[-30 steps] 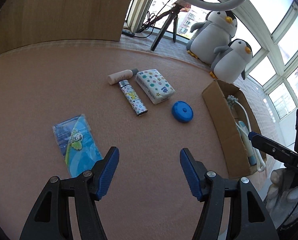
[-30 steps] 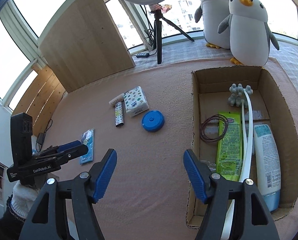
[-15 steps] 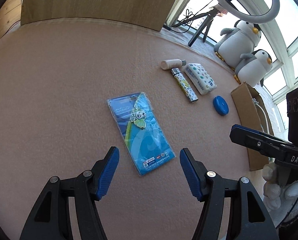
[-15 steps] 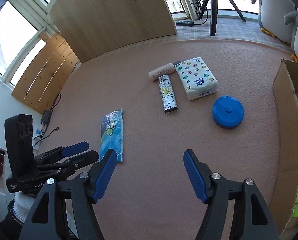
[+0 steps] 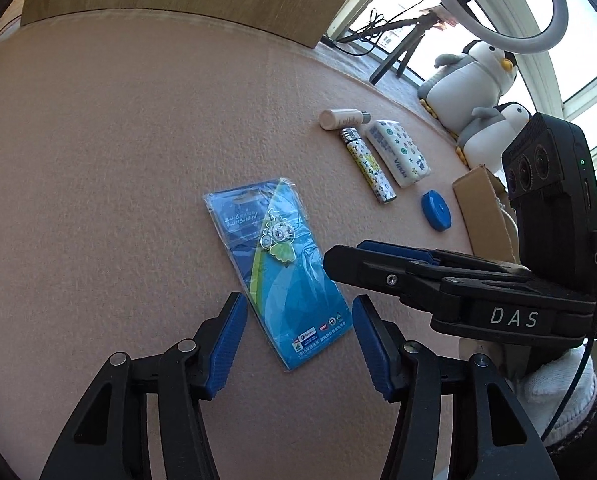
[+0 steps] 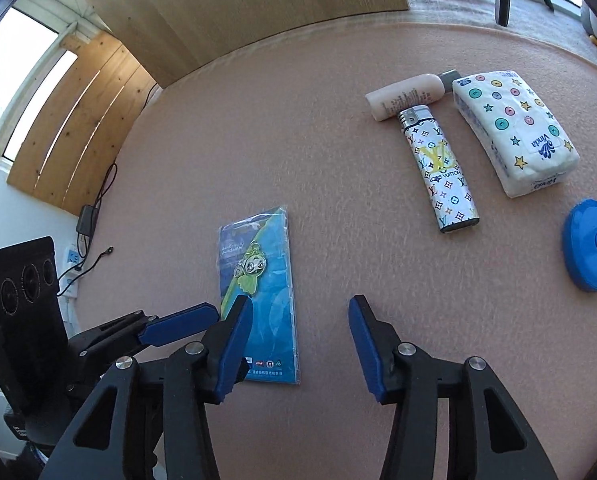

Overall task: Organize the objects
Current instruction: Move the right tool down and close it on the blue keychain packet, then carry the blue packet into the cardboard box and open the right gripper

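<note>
Left wrist view: blue packet (image 5: 282, 268) lies between spread jaws.

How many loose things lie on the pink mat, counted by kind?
Blue packaged card: 1
Small cream bottle: 1
Patterned lighter: 1
Tissue pack: 1
Blue round case: 1
Total: 5

"Vinda" – tissue pack (image 6: 514, 128); "DAS" – tool (image 5: 514, 317).

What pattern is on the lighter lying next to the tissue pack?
The lighter is white with multicoloured monogram symbols and a silver metal top, clearest in the right wrist view.
</note>
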`<control>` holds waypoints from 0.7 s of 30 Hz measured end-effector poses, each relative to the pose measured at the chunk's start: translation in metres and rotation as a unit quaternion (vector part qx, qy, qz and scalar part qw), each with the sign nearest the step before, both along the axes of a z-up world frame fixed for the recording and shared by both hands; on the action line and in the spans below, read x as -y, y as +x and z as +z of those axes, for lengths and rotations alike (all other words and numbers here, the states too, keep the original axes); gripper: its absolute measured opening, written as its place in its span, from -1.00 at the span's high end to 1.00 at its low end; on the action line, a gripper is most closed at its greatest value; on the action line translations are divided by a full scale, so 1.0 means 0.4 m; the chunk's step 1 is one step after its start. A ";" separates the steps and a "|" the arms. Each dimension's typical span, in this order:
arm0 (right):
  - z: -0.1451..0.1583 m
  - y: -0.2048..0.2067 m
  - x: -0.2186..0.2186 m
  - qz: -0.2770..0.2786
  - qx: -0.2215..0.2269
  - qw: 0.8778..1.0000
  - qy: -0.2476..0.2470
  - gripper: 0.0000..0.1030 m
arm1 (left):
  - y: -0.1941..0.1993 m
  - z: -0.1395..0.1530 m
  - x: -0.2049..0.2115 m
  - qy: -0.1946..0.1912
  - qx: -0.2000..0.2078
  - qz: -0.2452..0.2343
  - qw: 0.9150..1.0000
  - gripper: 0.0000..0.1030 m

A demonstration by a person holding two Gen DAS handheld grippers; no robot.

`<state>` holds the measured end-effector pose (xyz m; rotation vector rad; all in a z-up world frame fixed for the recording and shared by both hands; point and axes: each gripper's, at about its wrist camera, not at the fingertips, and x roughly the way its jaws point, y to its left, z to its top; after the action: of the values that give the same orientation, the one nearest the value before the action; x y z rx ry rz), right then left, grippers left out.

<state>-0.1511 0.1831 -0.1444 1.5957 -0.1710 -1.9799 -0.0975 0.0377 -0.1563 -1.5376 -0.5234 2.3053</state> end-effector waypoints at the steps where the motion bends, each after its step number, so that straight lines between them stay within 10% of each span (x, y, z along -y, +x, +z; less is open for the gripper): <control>1: 0.000 -0.003 0.004 0.002 0.004 1.000 -0.004 0.16 | -0.003 -0.002 -0.003 0.000 0.000 -0.003 1.000 0.01; 21: 0.059 0.034 -0.052 -0.025 -0.006 0.999 -0.047 0.47 | 0.008 0.053 -0.055 0.002 -0.030 -0.019 0.999 0.25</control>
<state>-0.1373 0.2040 -0.1206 1.5333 -0.2977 -1.9896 -0.0942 0.0597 -0.1350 -1.4594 -0.4784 2.3126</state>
